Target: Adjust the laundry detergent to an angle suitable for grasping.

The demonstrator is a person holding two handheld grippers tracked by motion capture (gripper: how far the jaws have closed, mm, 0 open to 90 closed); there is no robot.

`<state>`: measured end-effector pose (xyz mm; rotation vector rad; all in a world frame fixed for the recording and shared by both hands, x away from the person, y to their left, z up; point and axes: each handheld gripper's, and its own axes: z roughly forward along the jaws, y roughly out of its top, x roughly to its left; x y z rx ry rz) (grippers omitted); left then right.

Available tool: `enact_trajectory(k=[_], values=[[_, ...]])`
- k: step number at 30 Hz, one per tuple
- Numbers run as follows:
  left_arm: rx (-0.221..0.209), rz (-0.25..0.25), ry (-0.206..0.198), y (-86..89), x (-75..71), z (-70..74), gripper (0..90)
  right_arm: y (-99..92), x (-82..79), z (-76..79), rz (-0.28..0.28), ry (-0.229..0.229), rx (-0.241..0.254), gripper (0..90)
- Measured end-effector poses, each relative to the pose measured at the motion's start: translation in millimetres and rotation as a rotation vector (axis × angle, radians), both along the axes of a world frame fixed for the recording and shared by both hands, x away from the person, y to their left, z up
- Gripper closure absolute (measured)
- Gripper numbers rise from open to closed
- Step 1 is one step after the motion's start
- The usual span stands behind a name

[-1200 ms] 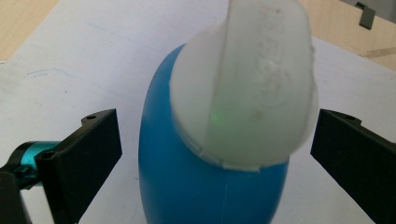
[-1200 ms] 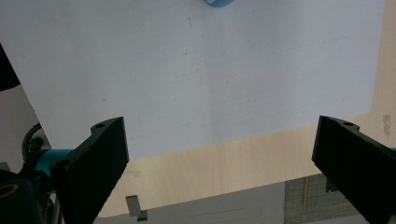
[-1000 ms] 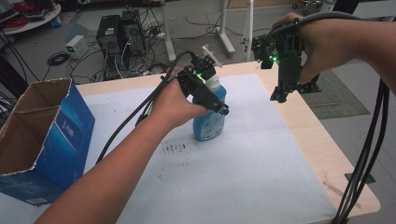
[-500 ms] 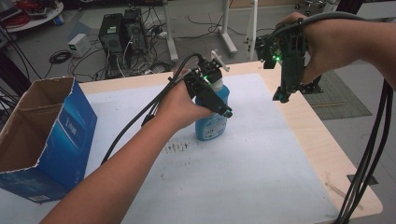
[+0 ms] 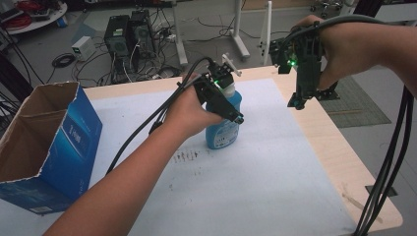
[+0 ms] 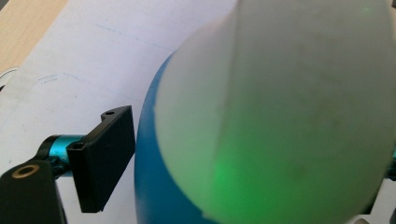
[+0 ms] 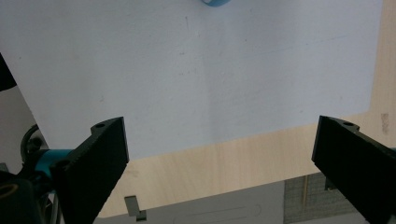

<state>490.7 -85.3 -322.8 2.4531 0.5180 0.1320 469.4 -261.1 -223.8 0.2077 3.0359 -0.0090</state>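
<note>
A lab or workshop room is showing here: computer towers [image 5: 129,34] are standing on the grey floor amid tangled cables [image 5: 206,29], beside white stand legs [image 5: 238,29]. A plain wooden table [image 5: 339,162] under a white sheet [image 5: 255,187] is serving as the bench, with a torn blue cardboard box [image 5: 49,142] sitting on it.

Upright blue spray bottle [image 5: 223,128], mid-table

Blue spray bottle [image 6: 148,186] with white neck, green-lit, between closing tongs [image 6: 243,154], over white sheet [image 6: 93,60].
</note>
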Motion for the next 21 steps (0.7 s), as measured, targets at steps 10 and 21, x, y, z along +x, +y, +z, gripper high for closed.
enact_trajectory(k=[10,21], values=[[-0.004,-0.007,0.006,1.5,0.0,1.3,20.9,0.9,-0.2,-0.9,0.000,0.000,-0.006,3.0],[-0.003,-0.018,0.015,2.3,1.0,1.4,28.4,4.1,0.2,-0.1,0.009,-0.009,-0.003,3.0]])
